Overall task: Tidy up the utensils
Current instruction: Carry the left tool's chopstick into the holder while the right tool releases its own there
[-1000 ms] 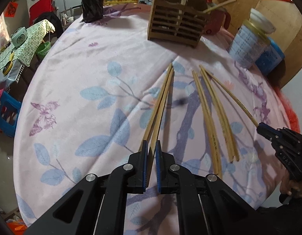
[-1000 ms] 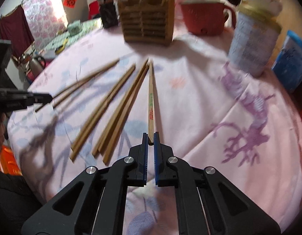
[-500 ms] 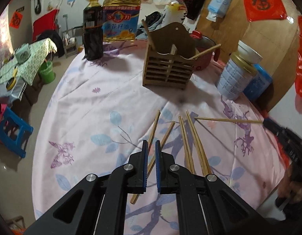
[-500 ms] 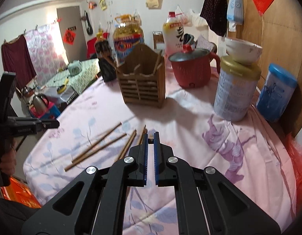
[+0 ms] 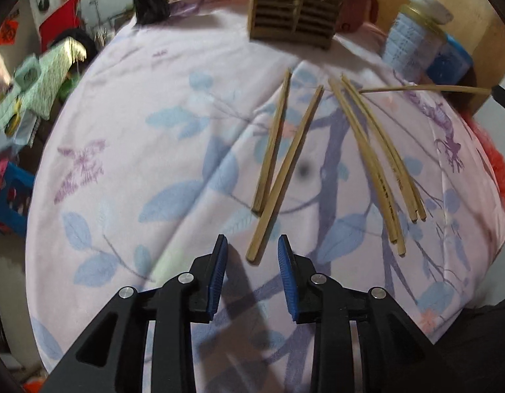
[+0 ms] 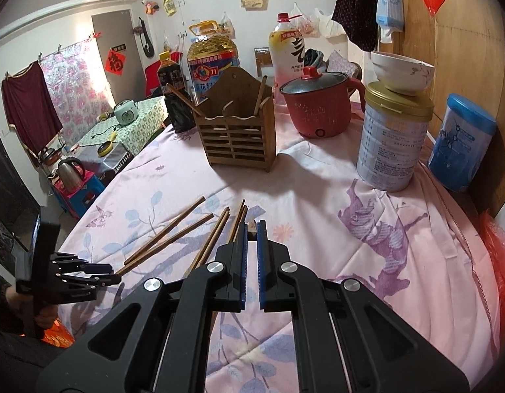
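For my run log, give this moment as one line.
left gripper: open near loose wooden chopstick | right gripper: shut on thin wooden chopstick

A lived-in home, a combined dining and living room. The round desk (image 6: 367, 245) wears a pink floral cloth and carries a wooden chopstick holder (image 6: 237, 131), a red electric cooking pot (image 6: 318, 104), a big jug of cooking oil (image 6: 211, 60), a soy sauce bottle (image 6: 170, 72) and a milk powder tin (image 6: 391, 144) with a bowl (image 6: 401, 72) on top. Clothes hang on the walls, a red paper charm (image 6: 115, 62) marks the door, and a kettle (image 6: 69, 172) sits on a blue stool.
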Action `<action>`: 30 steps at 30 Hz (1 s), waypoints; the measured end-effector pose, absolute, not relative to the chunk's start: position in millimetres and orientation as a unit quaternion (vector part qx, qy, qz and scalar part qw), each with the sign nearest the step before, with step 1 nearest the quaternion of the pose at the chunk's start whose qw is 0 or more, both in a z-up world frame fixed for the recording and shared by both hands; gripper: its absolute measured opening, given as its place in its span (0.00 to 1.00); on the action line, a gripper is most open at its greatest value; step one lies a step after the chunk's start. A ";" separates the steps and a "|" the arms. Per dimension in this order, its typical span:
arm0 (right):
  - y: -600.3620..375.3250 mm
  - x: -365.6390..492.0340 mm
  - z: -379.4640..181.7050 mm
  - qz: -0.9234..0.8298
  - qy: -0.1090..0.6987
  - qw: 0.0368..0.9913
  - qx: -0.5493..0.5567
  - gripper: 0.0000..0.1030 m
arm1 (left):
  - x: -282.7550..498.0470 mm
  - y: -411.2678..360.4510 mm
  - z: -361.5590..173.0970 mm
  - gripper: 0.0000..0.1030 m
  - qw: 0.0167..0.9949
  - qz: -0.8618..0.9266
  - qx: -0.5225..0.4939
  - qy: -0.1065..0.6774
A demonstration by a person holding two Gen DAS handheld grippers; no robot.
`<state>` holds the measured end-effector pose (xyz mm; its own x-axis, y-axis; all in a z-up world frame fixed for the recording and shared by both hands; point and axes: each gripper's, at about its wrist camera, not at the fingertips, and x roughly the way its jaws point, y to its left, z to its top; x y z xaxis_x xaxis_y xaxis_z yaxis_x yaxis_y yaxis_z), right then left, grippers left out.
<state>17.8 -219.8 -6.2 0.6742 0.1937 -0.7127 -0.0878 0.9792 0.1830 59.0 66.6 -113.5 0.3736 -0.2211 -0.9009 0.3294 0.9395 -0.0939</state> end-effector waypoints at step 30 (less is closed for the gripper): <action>-223.2 28.2 48.3 0.083 0.335 0.937 0.060 0.06 | 89.0 7.8 83.4 0.06 0.886 -0.253 0.011 0.390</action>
<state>28.2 -223.2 48.3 0.7623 0.1957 -0.6169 -0.1151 0.9790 0.1684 89.0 7.8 83.4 0.5689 -0.4391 -0.6954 0.4556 0.8722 -0.1780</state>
